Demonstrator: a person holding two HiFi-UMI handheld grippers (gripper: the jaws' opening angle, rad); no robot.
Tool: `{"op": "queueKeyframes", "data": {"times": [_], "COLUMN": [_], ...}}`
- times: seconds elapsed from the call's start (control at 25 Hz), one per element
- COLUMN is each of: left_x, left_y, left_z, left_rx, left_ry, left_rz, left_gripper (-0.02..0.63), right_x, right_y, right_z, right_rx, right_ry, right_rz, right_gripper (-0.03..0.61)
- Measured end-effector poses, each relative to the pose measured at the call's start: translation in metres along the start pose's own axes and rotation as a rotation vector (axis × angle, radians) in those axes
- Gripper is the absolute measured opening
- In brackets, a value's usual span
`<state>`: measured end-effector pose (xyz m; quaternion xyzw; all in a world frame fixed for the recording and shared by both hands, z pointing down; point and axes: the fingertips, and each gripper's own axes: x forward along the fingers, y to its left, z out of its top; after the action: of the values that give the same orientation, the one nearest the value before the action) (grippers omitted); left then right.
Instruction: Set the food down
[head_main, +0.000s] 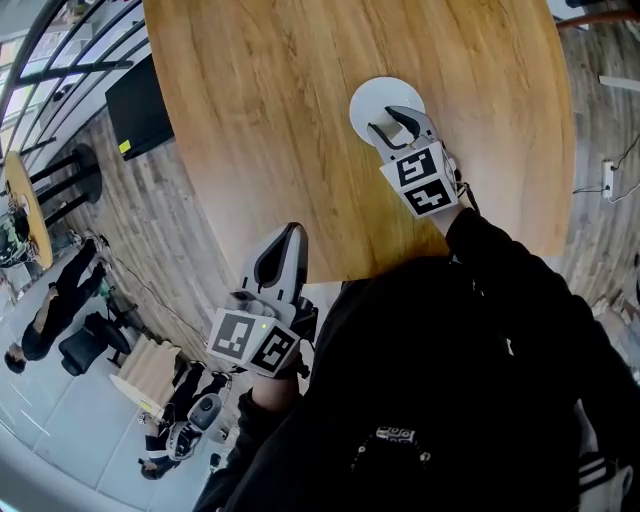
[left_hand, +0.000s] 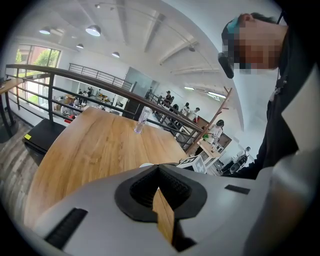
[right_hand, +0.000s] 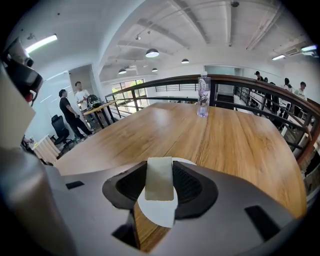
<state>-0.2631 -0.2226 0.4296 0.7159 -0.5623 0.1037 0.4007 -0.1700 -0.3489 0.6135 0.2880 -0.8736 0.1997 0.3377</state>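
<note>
The right hand-held gripper (head_main: 398, 128), jaws clamped on a pale beige rectangular slab of food (right_hand: 159, 179), hovers just above the round white plate (head_main: 370, 100) on the wooden desk (head_main: 280, 120). The slab's long axis runs along the jaws. The left hand-held gripper (head_main: 284, 245), closed and empty, is at the desk's near edge.

A round white plate (head_main: 372, 98) lies on the round wooden desk (head_main: 280, 120), under the right hand-held gripper (head_main: 397, 124) and the pale flat food slab (right_hand: 159, 179) between its jaws. A clear plastic bottle (right_hand: 202, 96) stands at the desk's far edge, and the left hand-held gripper (head_main: 285, 245) is at its near edge.
</note>
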Motion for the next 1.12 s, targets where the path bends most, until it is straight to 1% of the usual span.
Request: {"op": "queueKeyframes", "data": {"times": [0.36, 0.68, 0.96, 1.12], "left_x": [-0.003, -0.005, -0.011, -0.013], "left_y": [0.01, 0.013, 0.02, 0.018], "left_z": [-0.007, -0.016, -0.019, -0.019], "left_rx": [-0.032, -0.067, -0.081, -0.08], "left_ry": [0.001, -0.003, -0.011, -0.02], "left_rz": [0.023, 0.037, 0.05, 0.046], "left_gripper": [-0.002, -0.002, -0.002, -0.002], "right_x": [0.028, 0.047, 0.056, 0.055], "right_y": [-0.006, -0.014, -0.009, -0.006], "right_z": [-0.028, -0.052, -0.055, -0.056], "right_rx": [-0.025, -0.072, -0.118, -0.12], "right_ry": [0.079, 0.156, 0.185, 0.187], "right_rz": [-0.009, -0.02, -0.021, -0.02], "right_gripper": [0.172, 0.172, 0.172, 0.202]}}
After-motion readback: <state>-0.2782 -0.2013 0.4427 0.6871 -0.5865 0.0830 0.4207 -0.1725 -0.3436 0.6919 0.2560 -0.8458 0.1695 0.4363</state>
